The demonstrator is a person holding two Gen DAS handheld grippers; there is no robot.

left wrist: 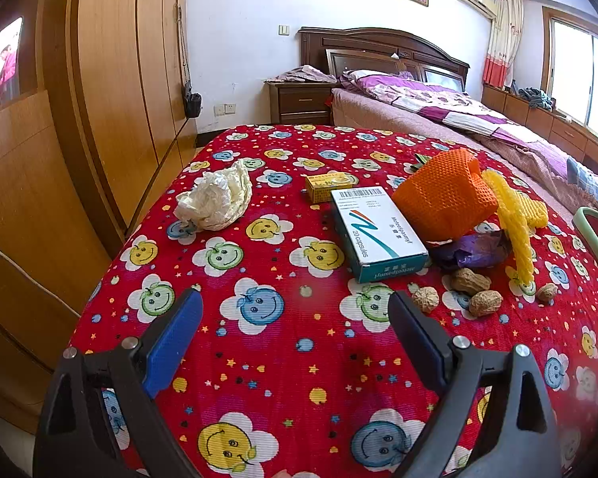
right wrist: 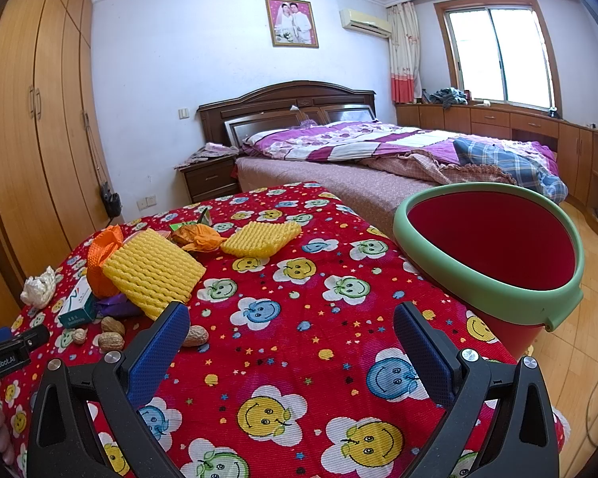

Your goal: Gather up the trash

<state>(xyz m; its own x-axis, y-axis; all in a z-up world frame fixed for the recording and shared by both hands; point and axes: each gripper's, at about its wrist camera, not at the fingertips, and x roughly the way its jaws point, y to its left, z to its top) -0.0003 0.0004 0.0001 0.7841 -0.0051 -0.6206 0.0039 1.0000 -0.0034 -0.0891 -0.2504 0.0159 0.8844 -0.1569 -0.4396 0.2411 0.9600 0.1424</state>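
We've got both grippers over a table w/ a red smiley-flower cloth [left wrist: 283, 215], nothing held in either. Left gripper [left wrist: 295, 310] has its claw spread wide, empty, hovering above bare cloth near the front edge; right gripper [right wrist: 291, 322] is likewise spread wide and empty. Trash sits scattered ahead of us: a crumpled white tissue [left wrist: 215, 199] to the left, well apart from the rest; a small yellow box [left wrist: 326, 186] just behind a white-and-teal capsule box [left wrist: 376, 231], the two touching or nearly so. Right of the capsule box there's an orange foam net [left wrist: 442, 195], w/ a purple wrapper [left wrist: 474, 249] under its front edge and a yellow foam net [left wrist: 514, 215] leaning beside it. A few peanuts [left wrist: 470, 283] lie in front of the purple wrapper, near the left gripper's right finger. In the right wrist view we also see a second yellow foam net [right wrist: 259, 237] farther back, next to an orange crumpled wrapper [right wrist: 199, 237]. The red bin w/ green rim [right wrist: 486, 279] stands at the table's right edge, open top tilted toward us, interior looks empty as far as we can see.
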